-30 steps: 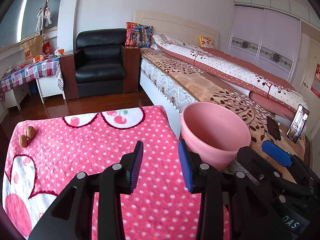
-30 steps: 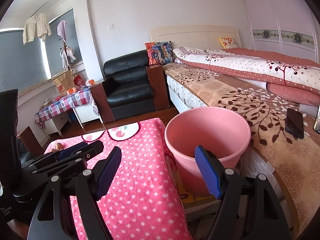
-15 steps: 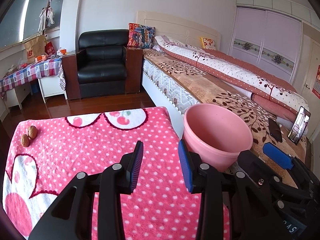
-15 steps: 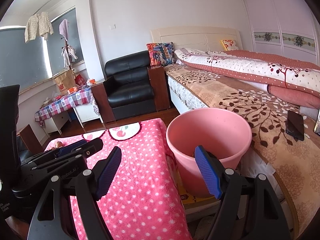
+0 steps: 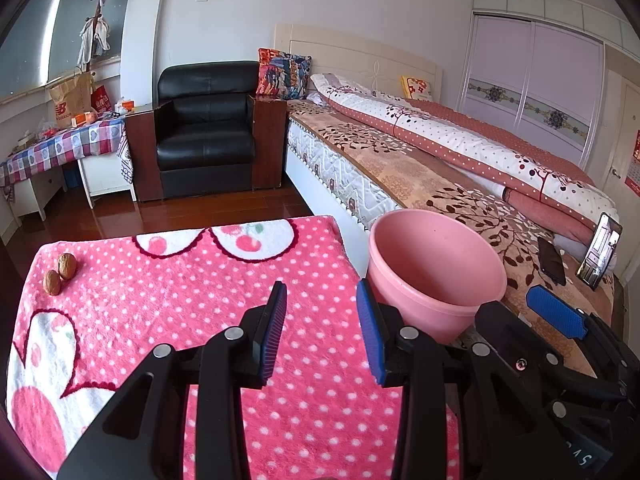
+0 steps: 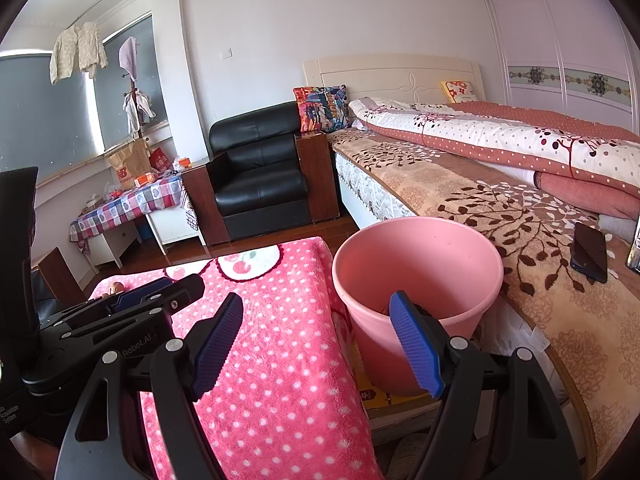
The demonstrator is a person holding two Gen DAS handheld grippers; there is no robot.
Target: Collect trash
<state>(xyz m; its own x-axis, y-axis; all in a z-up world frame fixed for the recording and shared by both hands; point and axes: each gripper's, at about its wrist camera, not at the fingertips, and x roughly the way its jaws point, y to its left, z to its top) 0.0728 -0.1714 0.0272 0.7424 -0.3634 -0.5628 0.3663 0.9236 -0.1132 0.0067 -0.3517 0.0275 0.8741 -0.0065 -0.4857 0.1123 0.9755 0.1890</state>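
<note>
Two walnuts (image 5: 59, 273) lie touching each other near the far left corner of the pink polka-dot blanket (image 5: 192, 280) in the left wrist view, well apart from everything else on it. The left gripper (image 5: 322, 328) hangs over the middle of the blanket with its blue pads parted and nothing between them. A pink bucket (image 5: 436, 276) stands just off the blanket's right edge, between it and the bed (image 5: 400, 168). At the lower right, the right gripper (image 5: 556, 316) shows one blue pad in front of the bucket. Two phones rest on the bed's brown leaf-print cover, a dark phone (image 5: 551, 260) lying flat and an upright phone (image 5: 600, 250) leaning beside it. A black armchair (image 5: 206, 132) stands at the head of the bed, with a checked side table (image 5: 60, 148) to its left.

From the right wrist view, the right gripper (image 6: 320, 344) is spread wide and empty; its left pad sits over the blanket's (image 6: 280, 360) right edge and its right pad over the near rim of the bucket (image 6: 416, 268). What lies at the bucket's bottom is mostly hidden. The left gripper (image 6: 132, 300) appears at the left, over the blanket, and one walnut (image 6: 116, 287) peeps out beyond it near the far left corner. The dark phone (image 6: 590, 251) lies on the bed (image 6: 480, 200) to the right.
</note>
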